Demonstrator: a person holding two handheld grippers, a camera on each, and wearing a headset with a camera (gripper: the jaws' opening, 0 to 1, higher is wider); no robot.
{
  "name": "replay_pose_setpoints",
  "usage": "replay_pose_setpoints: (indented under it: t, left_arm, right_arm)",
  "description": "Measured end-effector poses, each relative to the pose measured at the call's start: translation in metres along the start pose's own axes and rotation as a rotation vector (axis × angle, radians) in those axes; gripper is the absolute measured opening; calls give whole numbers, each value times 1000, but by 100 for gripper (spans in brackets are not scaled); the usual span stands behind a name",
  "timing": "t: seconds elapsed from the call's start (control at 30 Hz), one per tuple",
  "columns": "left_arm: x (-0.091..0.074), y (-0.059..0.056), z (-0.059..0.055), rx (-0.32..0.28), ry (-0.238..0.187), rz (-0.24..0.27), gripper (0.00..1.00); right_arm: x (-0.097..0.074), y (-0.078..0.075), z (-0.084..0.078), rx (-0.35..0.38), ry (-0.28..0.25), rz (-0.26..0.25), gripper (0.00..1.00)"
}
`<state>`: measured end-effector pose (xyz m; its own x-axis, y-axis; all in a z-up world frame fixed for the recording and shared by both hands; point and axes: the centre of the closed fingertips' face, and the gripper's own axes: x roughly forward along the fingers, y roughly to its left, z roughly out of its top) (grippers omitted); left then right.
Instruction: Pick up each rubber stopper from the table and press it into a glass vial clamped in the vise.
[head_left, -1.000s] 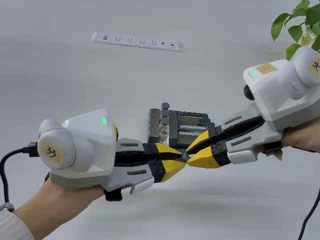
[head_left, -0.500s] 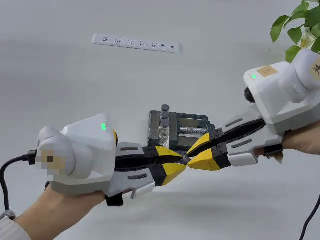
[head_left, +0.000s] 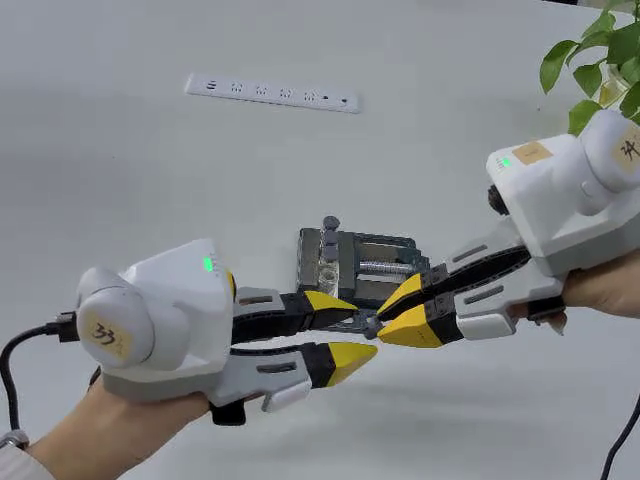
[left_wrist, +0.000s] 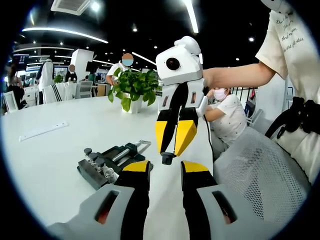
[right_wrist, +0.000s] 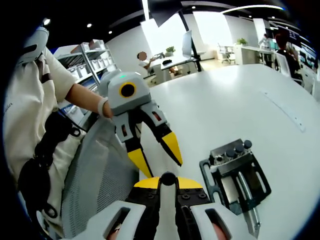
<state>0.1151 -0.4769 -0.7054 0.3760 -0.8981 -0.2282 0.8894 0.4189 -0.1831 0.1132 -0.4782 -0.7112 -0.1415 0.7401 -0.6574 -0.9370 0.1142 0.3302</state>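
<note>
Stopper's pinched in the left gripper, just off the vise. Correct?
No. The right gripper holds the stopper; the left gripper is open. The left gripper view shows it. It is near the vise, yes.

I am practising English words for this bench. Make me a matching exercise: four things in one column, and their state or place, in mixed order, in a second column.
Things:
1. left gripper
2. right gripper
3. vise
4. power strip

States or places:
A. lies flat at the far side of the table
B. open
C. shut on a rubber stopper
D. clamps glass vials

Pairs: 1-B, 2-C, 3-D, 4-A
</note>
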Motion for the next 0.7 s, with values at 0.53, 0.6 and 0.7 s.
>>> replay_pose_setpoints:
  t: [0.53,0.6,0.7]
  left_arm:
    - [-12,32,-19,-18,86,110,69]
    - [-13,36,-21,-13,92,124,75]
    - [-14,43,-25,-3,105,146,83]
  right_arm:
    - [-6,-26,13,-29,95,-83,5]
    - [-6,-30,13,-32,109,-91,5]
    - [-5,-37,15,-48,132,-111,5]
